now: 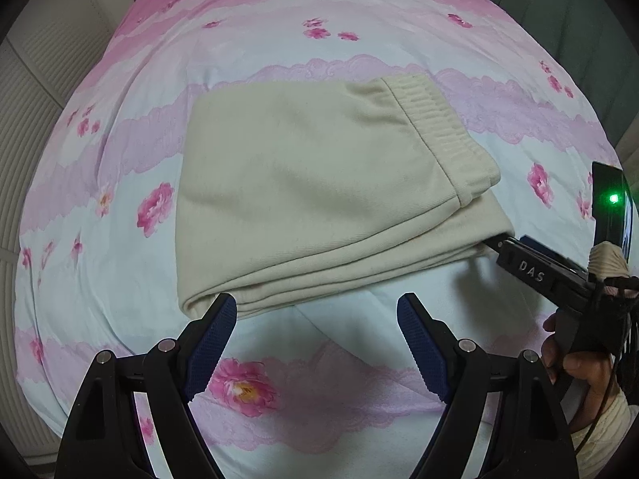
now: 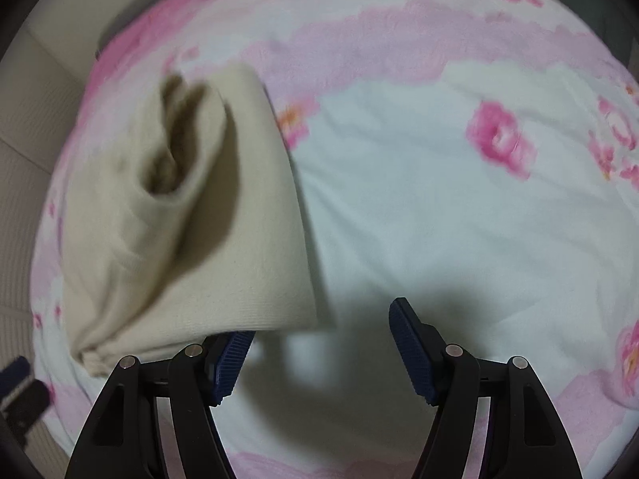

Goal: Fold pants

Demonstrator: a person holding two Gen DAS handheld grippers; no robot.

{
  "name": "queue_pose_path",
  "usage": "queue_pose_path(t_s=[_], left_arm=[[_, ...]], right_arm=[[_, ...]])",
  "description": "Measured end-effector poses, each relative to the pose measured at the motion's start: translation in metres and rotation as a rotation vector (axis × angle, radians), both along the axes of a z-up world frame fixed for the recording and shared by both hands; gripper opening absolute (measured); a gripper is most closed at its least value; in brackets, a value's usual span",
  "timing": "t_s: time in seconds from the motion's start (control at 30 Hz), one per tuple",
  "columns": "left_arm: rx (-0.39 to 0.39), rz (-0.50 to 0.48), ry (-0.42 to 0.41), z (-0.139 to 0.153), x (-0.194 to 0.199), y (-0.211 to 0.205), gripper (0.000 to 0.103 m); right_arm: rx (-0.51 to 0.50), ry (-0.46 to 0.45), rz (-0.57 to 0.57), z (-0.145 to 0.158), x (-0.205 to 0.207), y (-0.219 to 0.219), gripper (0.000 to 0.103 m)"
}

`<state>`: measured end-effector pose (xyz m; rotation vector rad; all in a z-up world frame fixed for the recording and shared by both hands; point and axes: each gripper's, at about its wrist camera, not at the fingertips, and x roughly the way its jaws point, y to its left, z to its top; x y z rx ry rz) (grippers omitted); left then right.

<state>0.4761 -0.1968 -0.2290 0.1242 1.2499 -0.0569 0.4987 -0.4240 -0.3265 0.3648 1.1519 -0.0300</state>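
Fingers (image 1: pixel 223 319) beside leftward-lying folded pants (image 1: pixel 311 195)

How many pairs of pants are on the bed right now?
1. The cream pants lie folded in the middle of the floral bedspread, just ahead of the open left gripper, with the right gripper at their right edge. None other shows, though something could lie out of view.

A bed fills both views, covered by a bedspread (image 1: pixel 319 359) in white and pink bands with pink flowers and lace-like borders. A pale ribbed panel (image 1: pixel 36 127) runs along its left side; a grey-green surface (image 1: pixel 559 8) stands beyond the far right corner.
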Motion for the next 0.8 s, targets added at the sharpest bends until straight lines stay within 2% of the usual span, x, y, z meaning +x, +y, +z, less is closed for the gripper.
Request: queue_pose_path(t_s=[0.07, 0.13, 0.2, 0.3, 0.37, 0.4, 0.43, 0.53, 0.63, 0.8], left_arm=[[-0.002, 0.0, 0.008, -0.002, 0.002, -0.002, 0.082], [-0.004, -0.004, 0.009, -0.002, 0.003, -0.005, 0.082], [-0.003, -0.011, 0.006, -0.001, 0.003, -0.007, 0.083], [-0.002, -0.022, 0.001, 0.0, 0.004, -0.01, 0.082], [-0.003, -0.019, 0.001, 0.0, 0.006, -0.01, 0.083], [-0.004, -0.015, 0.001, 0.0, 0.007, -0.009, 0.083], [-0.008, -0.012, 0.001, -0.001, 0.007, -0.009, 0.083], [-0.02, 0.009, -0.002, -0.001, 0.007, -0.007, 0.083], [-0.038, 0.024, 0.007, -0.002, 0.008, -0.004, 0.083], [-0.025, 0.007, -0.006, 0.005, 0.001, -0.001, 0.083]], right_arm=[[-0.053, -0.03, 0.036, 0.005, 0.002, 0.007, 0.069], [-0.083, 0.001, 0.057, -0.004, 0.005, 0.01, 0.069], [-0.079, 0.051, 0.025, -0.015, 0.005, 0.001, 0.069], [-0.104, 0.066, 0.022, -0.019, -0.005, -0.01, 0.068], [-0.201, 0.094, 0.044, -0.023, -0.006, -0.01, 0.065], [-0.339, 0.128, 0.03, -0.026, -0.006, -0.012, 0.06], [-0.416, 0.142, 0.013, -0.028, -0.006, -0.019, 0.06], [-0.257, 0.147, -0.053, -0.024, -0.009, -0.056, 0.06], [-0.276, 0.117, -0.054, -0.004, -0.019, -0.066, 0.06], [-0.213, 0.096, -0.054, 0.024, -0.032, -0.063, 0.06]])
